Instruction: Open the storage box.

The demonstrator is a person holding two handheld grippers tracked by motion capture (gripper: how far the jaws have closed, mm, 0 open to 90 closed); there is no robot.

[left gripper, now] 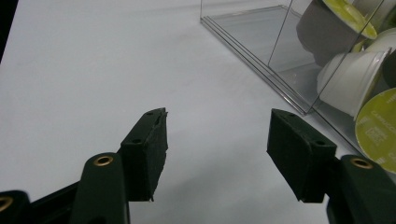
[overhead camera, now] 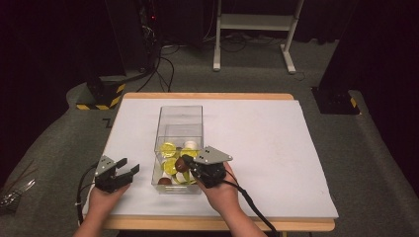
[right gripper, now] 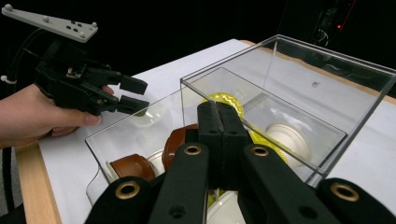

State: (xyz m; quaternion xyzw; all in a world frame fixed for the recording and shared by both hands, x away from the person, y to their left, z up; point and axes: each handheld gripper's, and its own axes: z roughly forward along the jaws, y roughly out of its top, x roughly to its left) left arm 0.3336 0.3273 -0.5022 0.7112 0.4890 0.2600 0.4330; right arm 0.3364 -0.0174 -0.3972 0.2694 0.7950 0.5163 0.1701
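Observation:
A clear plastic box (overhead camera: 180, 106) (right gripper: 327, 60) (left gripper: 261, 37) stands on the white table cover (overhead camera: 276, 148). It holds several coffee capsules: yellow-lidded ones (overhead camera: 168, 148) (left gripper: 378, 130), white ones (overhead camera: 190, 144) (right gripper: 287, 135) and a brown one (overhead camera: 164, 181) (right gripper: 133, 167) on its floor. My right gripper (overhead camera: 185, 163) (right gripper: 219, 109) reaches over the box's near end, its jaws pressed together, with another brown capsule (overhead camera: 181, 164) (right gripper: 180, 140) held at their tips by its edge. My left gripper (overhead camera: 128, 166) (left gripper: 217, 126) (right gripper: 140, 94) rests left of the box, open, nothing between its pads.
The table's wooden edge (overhead camera: 207, 223) runs along the front. A white frame (overhead camera: 257, 22) and black stands (overhead camera: 101, 91) sit on the carpet beyond the table. Bare cover lies to the right of the box.

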